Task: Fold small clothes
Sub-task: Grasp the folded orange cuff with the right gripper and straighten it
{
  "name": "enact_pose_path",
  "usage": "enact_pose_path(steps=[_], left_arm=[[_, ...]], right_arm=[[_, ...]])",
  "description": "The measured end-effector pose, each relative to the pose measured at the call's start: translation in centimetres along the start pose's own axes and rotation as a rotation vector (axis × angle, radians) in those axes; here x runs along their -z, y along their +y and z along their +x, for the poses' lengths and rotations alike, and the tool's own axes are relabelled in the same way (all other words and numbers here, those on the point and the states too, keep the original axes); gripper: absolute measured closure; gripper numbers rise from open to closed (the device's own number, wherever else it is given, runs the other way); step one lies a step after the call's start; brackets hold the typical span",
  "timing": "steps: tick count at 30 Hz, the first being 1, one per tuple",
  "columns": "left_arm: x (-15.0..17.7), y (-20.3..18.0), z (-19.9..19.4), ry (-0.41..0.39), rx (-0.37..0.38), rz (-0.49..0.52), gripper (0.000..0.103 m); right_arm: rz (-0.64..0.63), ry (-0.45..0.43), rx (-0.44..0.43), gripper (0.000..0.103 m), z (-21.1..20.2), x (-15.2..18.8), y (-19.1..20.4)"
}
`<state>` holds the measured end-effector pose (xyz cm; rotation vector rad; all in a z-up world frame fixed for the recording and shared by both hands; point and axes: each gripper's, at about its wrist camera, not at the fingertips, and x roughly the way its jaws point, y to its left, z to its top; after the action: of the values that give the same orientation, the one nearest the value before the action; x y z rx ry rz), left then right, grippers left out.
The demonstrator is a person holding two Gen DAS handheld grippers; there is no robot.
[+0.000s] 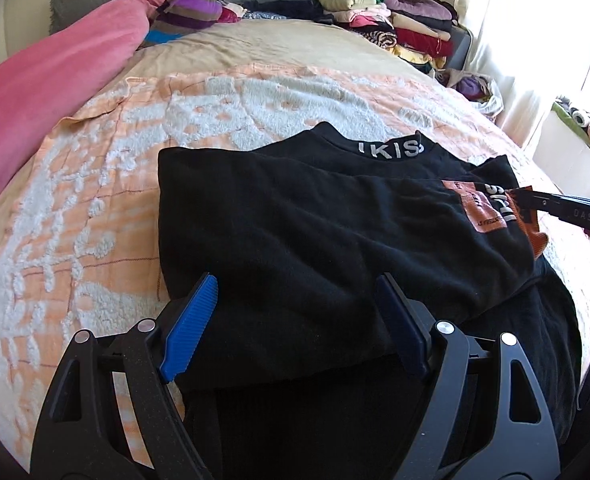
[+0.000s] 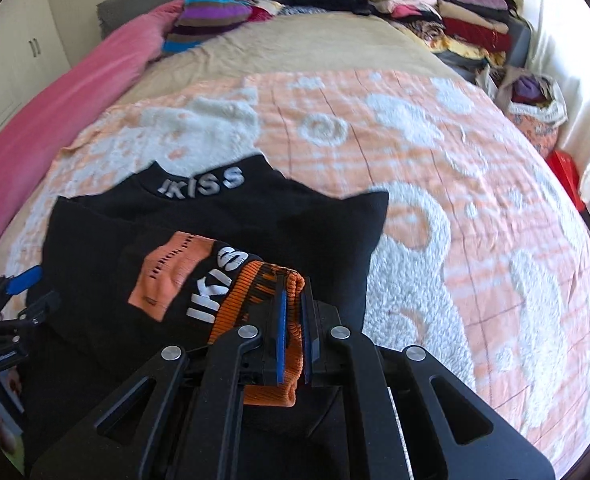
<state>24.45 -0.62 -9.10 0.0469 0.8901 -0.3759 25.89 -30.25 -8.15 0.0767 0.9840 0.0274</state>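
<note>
The right tool is pinching the orange cuff of the black sweater lying mid-frame on the bed; the left tool is hovering wide apart over it.

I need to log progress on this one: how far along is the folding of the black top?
Done: the black top lies on the bed cover with one side already folded in. In hand: the right claw is shut on the orange cuff, over the body; the left claw is open above the near edge. Left: releasing the cuff and final folds.
</note>
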Motion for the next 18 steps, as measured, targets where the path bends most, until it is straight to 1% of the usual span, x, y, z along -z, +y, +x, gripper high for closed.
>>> enact_pose_path(steps=[3, 5, 7, 8, 10, 12, 13, 16, 18], left_arm=[[-0.1, 0.1, -0.3, -0.007, 0.012, -0.009, 0.03], [0.0, 0.0, -0.2, -0.004, 0.016, -0.007, 0.03], [0.1, -0.3, 0.1, 0.008, 0.001, 0.005, 0.03], [0.3, -0.4, 0.3, 0.018, -0.016, 0.015, 0.03], [0.4, -0.6, 0.6, 0.028, -0.033, 0.022, 0.03], [0.4, -0.6, 0.6, 0.031, -0.043, 0.027, 0.03], [0.4, -0.6, 0.6, 0.032, -0.041, 0.025, 0.03], [0.3, -0.4, 0.4, 0.04, -0.038, 0.021, 0.03], [0.0, -0.3, -0.1, 0.049, -0.039, 0.004, 0.03]], right_arm=[[0.013, -0.004, 0.025, 0.098, 0.3, 0.0, -0.3], [0.0, -0.009, 0.047, 0.098, 0.4, -0.1, -0.2], [-0.013, -0.003, 0.054, 0.097, 1.0, 0.0, -0.2], [-0.025, 0.014, 0.065, 0.097, 1.6, 0.1, -0.2], [-0.02, 0.037, 0.065, 0.091, 2.1, 0.3, -0.6], [0.001, 0.013, 0.073, 0.089, 1.1, 0.4, -1.3], [0.013, -0.004, 0.075, 0.085, 0.3, 0.5, -1.6], [0.041, -0.056, 0.038, 0.084, -2.1, 1.1, -2.2], [0.027, -0.092, 0.001, 0.084, -3.7, 1.6, -1.7]])
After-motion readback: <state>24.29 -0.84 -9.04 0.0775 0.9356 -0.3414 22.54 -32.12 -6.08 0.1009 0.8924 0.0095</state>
